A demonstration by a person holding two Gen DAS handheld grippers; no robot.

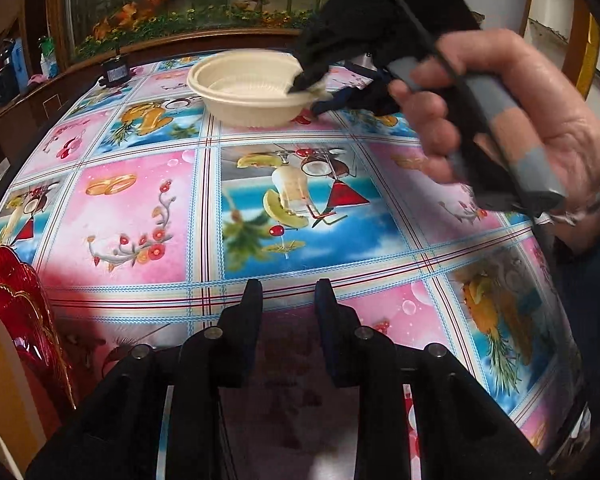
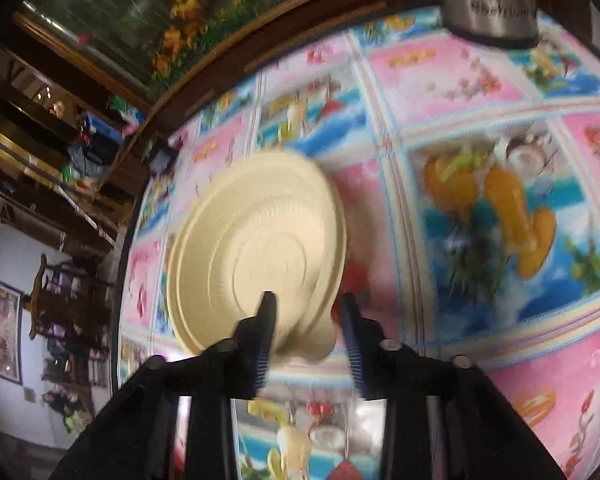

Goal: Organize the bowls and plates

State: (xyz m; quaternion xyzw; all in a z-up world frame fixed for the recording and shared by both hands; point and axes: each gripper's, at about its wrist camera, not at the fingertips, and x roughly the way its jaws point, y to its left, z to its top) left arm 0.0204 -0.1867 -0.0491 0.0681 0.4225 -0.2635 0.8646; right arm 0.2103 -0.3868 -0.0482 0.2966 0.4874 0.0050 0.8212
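A cream bowl stack point(image 1: 252, 92) sits on the patterned tablecloth point(image 1: 300, 208) at the far side. My right gripper point(image 1: 308, 94) straddles its near-right rim, one finger inside and one outside. In the right wrist view the bowl point(image 2: 260, 256) lies between the spread fingers of my right gripper point(image 2: 306, 304), which looks open around the rim; the view is motion-blurred. My left gripper point(image 1: 288, 292) is open and empty, low over the table's near part. A red scalloped plate point(image 1: 16, 308) lies at the left edge beside it.
A planter with artificial flowers point(image 1: 180, 4) borders the table's far side. A steel kettle point(image 2: 488, 0) stands at the far right of the table. A small black device point(image 1: 116, 72) sits near the far left edge.
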